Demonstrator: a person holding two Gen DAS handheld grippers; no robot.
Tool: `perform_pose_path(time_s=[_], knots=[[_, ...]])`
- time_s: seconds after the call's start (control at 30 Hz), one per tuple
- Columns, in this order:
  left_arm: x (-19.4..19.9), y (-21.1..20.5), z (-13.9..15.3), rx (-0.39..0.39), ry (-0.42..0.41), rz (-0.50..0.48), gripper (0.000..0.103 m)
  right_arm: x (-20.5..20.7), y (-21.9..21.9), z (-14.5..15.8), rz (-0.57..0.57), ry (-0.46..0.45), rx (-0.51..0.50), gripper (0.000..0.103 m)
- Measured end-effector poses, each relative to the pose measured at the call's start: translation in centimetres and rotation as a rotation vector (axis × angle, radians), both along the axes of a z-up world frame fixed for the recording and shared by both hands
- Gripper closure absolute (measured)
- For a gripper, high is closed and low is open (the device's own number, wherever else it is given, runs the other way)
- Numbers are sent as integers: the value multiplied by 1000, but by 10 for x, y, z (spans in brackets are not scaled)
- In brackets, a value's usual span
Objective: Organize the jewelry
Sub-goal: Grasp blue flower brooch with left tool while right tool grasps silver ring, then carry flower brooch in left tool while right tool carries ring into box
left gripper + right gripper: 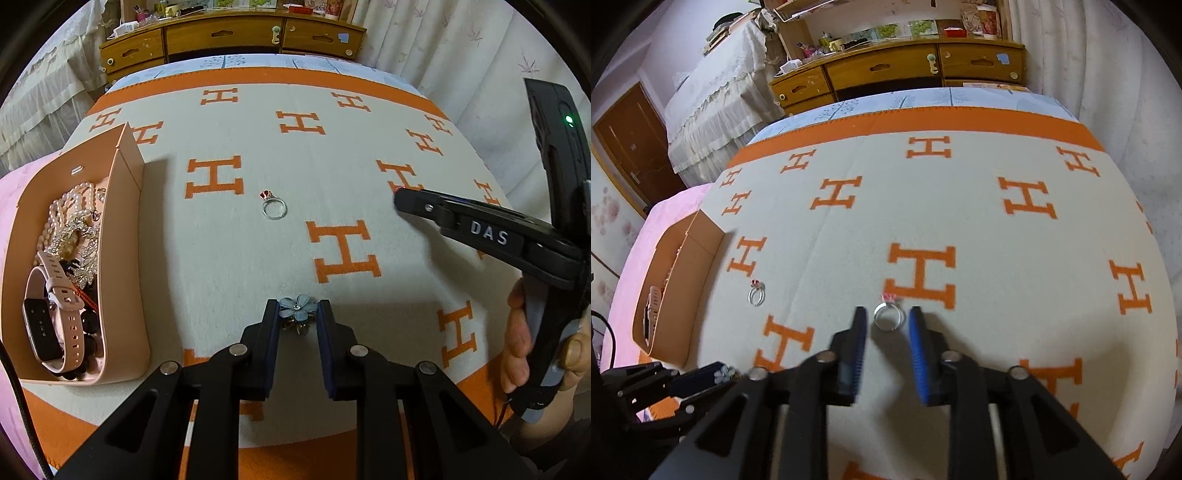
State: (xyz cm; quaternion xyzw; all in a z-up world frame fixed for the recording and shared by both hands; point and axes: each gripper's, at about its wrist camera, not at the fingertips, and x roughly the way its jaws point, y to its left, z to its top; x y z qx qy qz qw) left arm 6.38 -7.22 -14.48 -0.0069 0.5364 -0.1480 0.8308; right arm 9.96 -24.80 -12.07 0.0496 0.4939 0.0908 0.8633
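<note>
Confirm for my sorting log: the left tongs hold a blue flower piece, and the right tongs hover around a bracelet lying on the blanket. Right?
Not quite. In the right wrist view the right tongs frame a ring, not a bracelet, on the blanket. The left tongs do hold the blue flower piece.

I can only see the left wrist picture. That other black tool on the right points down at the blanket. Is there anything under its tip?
Observer: Yes. The right camera shows a second ring lying on the blanket, between the fingers of the right gripper.
Visitor: Is it squeezing that ring?
Observer: No. The fingers stand open, one on each side of the ring.
Visitor: So it is not the ring in the middle of my picture?
Observer: No. That ring lies apart, far to the left near the box, beyond the left gripper, which grips the blue flower.
</note>
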Motion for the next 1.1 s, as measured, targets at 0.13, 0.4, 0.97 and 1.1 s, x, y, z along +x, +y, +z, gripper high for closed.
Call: perform_pose_path(time_s=[0.13, 0.4, 0.97, 1.1], knots=[[2, 2, 0, -15, -4, -5, 85, 7, 6, 2, -10, -18, -48, 72], [3, 8, 0, -40, -8, 2, 85, 3, 27, -2, 11, -75, -241, 89], [-7, 59, 74, -28, -252, 133, 85, -18, 35, 46, 26, -115, 75, 89], [-2, 107, 105, 4, -339, 265, 85, -21, 73, 73, 135, -159, 145, 89]])
